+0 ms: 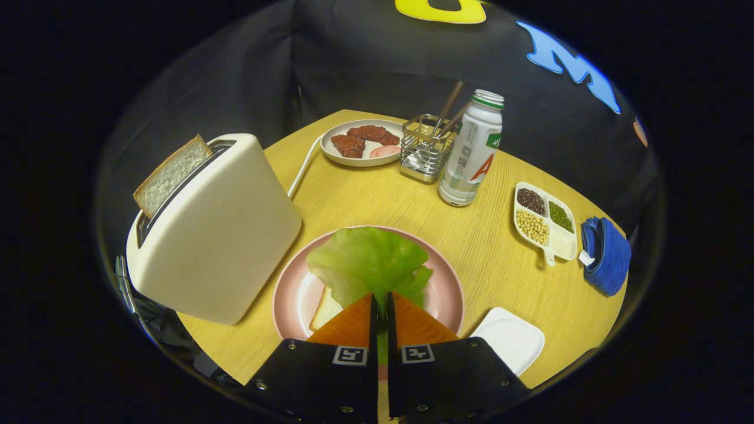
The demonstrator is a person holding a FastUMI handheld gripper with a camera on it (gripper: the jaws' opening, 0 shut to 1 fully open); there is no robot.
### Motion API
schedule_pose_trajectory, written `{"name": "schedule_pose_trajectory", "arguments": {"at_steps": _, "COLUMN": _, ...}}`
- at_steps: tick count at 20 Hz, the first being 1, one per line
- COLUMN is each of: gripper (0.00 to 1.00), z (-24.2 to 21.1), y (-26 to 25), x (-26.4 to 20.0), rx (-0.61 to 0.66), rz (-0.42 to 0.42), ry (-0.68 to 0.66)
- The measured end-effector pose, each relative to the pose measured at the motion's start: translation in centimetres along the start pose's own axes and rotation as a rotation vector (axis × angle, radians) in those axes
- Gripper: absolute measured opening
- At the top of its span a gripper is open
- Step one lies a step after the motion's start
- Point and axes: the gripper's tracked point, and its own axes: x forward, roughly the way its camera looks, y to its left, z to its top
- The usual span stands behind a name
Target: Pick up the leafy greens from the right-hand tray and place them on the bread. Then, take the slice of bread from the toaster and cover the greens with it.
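A round wooden table [365,194] carries everything here. On its left stands a white toaster [218,235], tilted in the fisheye view, with a slice of bread [171,174] sticking up out of its slot. Just beside the toaster, directly ahead of the fingers, sits a pink plate [445,288]; on it lies another bread slice [325,309], mostly covered by the leafy greens [368,259], which spread over the middle of the plate.

The gripper [383,309] hovers at the near rim of that plate with its fingers drawn almost together, only a thin slit between them. A strip of green shows in that slit, so they seem to pinch the leaf's near edge, though the contact itself is hard to make out.

Right of the fingers lies an empty white tray [512,338]. Beyond the plate stand a white bottle [471,153], a wire utensil holder [424,147] and a plate of meat [362,141]. Farther right are a divided dish of beans [545,221] and a blue cloth [607,253].
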Motion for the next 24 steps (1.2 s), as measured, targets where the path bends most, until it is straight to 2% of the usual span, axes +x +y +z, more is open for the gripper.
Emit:
{"name": "schedule_pose_trajectory", "arguments": {"at_steps": 10, "gripper": 0.13, "z": -0.5, "y": 1.2, "x": 0.1, "rx": 0.019, "rz": 0.014, "ry": 0.003}}
{"name": "schedule_pose_trajectory", "arguments": {"at_steps": 13, "gripper": 0.21, "z": 0.1, "y": 1.4, "x": -0.7, "rx": 0.030, "rz": 0.019, "ry": -0.035}}
{"name": "schedule_pose_trajectory", "arguments": {"at_steps": 17, "gripper": 0.23, "z": 1.1, "y": 2.8, "x": -3.7, "rx": 0.068, "rz": 0.029, "ry": -0.162}}
{"name": "schedule_pose_trajectory", "arguments": {"at_steps": 21, "gripper": 0.23, "z": 1.8, "y": 6.8, "x": -8.0, "rx": 0.097, "rz": 0.085, "ry": -0.348}}
{"name": "schedule_pose_trajectory", "arguments": {"at_steps": 24, "gripper": 0.23, "z": 1.8, "y": 8.7, "x": -10.8, "rx": 0.072, "rz": 0.032, "ry": -0.535}}
